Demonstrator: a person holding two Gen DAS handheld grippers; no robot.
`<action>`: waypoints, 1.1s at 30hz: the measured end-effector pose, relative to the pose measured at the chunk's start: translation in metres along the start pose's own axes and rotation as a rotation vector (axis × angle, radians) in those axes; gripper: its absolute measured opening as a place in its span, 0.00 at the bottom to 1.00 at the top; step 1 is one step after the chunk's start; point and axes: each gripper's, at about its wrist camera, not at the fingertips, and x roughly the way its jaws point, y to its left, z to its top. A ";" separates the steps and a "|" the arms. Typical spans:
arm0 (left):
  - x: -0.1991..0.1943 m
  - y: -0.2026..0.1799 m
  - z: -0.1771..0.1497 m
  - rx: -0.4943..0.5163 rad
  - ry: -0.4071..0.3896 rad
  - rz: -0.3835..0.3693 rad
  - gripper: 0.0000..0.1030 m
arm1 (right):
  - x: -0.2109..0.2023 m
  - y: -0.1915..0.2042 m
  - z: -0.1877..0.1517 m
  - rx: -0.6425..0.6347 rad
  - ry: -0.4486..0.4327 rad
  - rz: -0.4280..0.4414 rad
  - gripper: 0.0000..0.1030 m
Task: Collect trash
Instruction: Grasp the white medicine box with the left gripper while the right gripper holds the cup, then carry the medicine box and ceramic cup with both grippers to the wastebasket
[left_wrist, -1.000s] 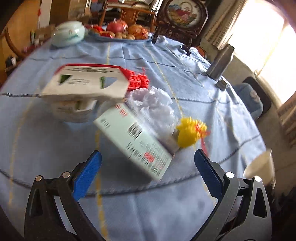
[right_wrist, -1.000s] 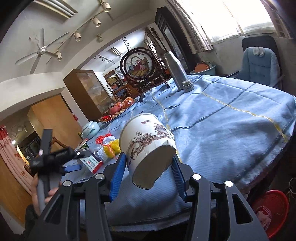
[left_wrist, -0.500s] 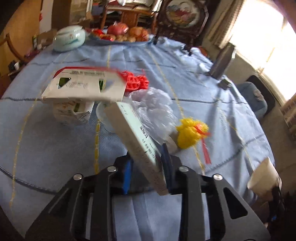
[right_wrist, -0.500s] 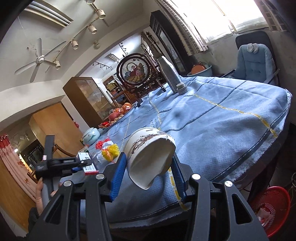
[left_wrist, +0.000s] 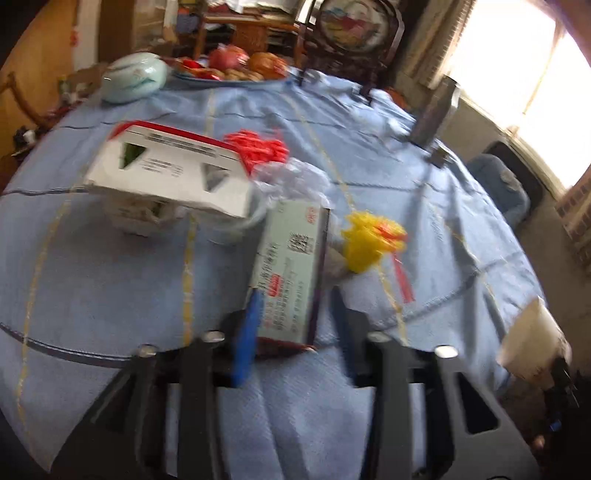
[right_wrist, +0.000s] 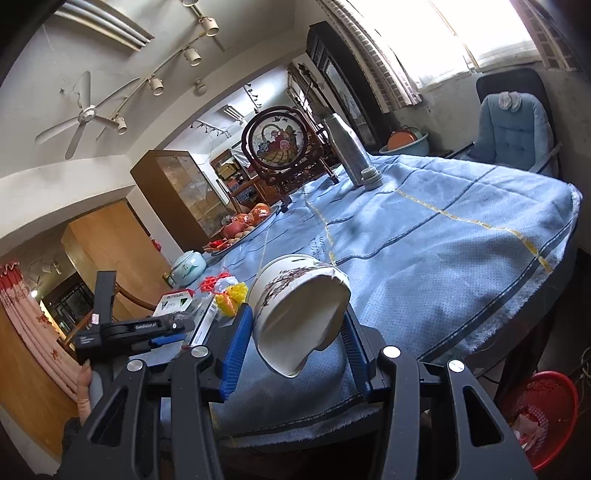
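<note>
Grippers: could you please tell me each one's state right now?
Left gripper: open, jaws just opening, box between them.
Right gripper: shut on bowl.

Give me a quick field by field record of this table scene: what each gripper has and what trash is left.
left gripper: jaws just reopened part way around the flat box; grip unclear
right gripper: shut on the paper bowl, tilted
loose trash: white carton, red netting, clear plastic wrap, yellow netting
surface: blue tablecloth
bin: red basket on floor
</note>
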 end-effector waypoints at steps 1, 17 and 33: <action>-0.001 0.000 0.001 -0.002 -0.023 0.037 0.70 | -0.001 0.001 0.000 -0.004 -0.001 0.000 0.47; -0.007 -0.051 -0.009 0.246 -0.079 0.040 0.44 | -0.005 -0.007 0.002 0.035 -0.014 0.018 0.47; -0.055 -0.170 -0.048 0.443 -0.098 -0.292 0.44 | -0.109 -0.035 0.005 0.027 -0.164 -0.194 0.47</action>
